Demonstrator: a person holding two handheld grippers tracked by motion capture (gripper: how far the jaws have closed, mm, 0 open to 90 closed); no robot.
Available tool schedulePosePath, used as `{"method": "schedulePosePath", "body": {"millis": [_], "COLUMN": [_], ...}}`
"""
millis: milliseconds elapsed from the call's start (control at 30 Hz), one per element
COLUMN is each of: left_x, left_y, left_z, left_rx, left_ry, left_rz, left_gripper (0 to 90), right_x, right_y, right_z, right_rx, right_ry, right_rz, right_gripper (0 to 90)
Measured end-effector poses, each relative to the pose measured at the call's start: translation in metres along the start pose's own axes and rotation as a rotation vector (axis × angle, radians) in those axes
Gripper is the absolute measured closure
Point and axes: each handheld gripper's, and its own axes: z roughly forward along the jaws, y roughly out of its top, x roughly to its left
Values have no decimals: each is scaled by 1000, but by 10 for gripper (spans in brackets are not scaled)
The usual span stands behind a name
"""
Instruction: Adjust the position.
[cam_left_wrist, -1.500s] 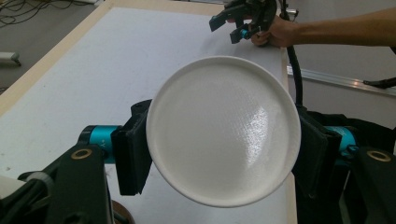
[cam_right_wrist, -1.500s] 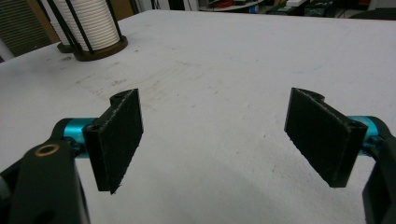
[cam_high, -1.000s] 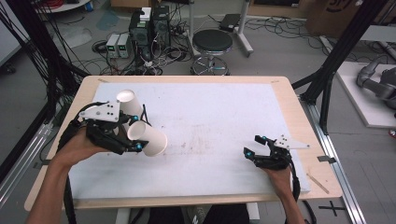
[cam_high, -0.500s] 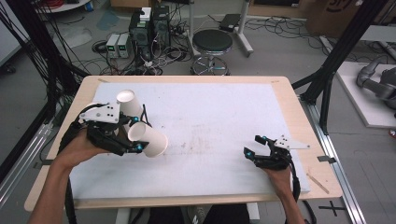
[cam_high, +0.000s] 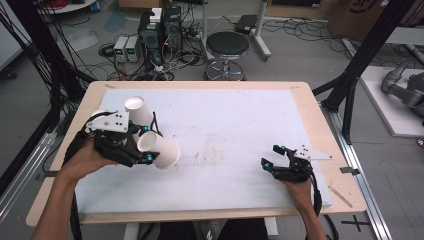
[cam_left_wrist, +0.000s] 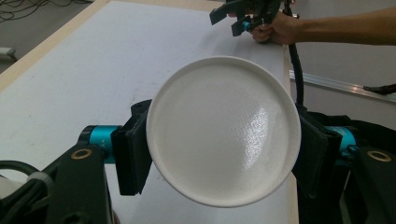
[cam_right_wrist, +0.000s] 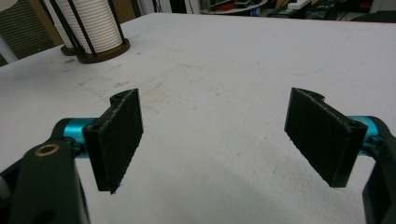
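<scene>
Left gripper (cam_high: 142, 150) is clamped on a white paper cup (cam_high: 159, 150) held sideways above the table's (cam_high: 240, 120) left side, by the cup stack (cam_high: 136, 111). Squeeze harder and it'll crumple (thin walls). Right gripper (cam_high: 276, 157) rests wide, holding nothing.

Two white paper cups are counted on the table (cam_high: 305, 105): one cup (cam_high: 159, 150) is held on its side near the left edge, and a second cup (cam_high: 138, 110) is seen just behind it, toward the far left corner. Two grippers are counted, the left gripper (cam_high: 143, 146) near the left edge and the right gripper (cam_high: 274, 156) near the right edge, each carried by one hand, so two hands are counted. One white mat is counted across the tabletop.
</scene>
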Motion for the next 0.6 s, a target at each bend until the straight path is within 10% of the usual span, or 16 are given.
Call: {"method": "schedulePosePath", "body": {"millis": [600], "left_x": [1], "left_y": [1], "left_z": [2], "left_rx": [-36], "left_ry": [3], "left_rz": [-5], "left_gripper": [320], "right_x": [-2], "right_y": [-1], "right_z": [-2], "right_rx": [-19], "right_ry": [24], "right_rz": [14], "right_gripper": [198]}}
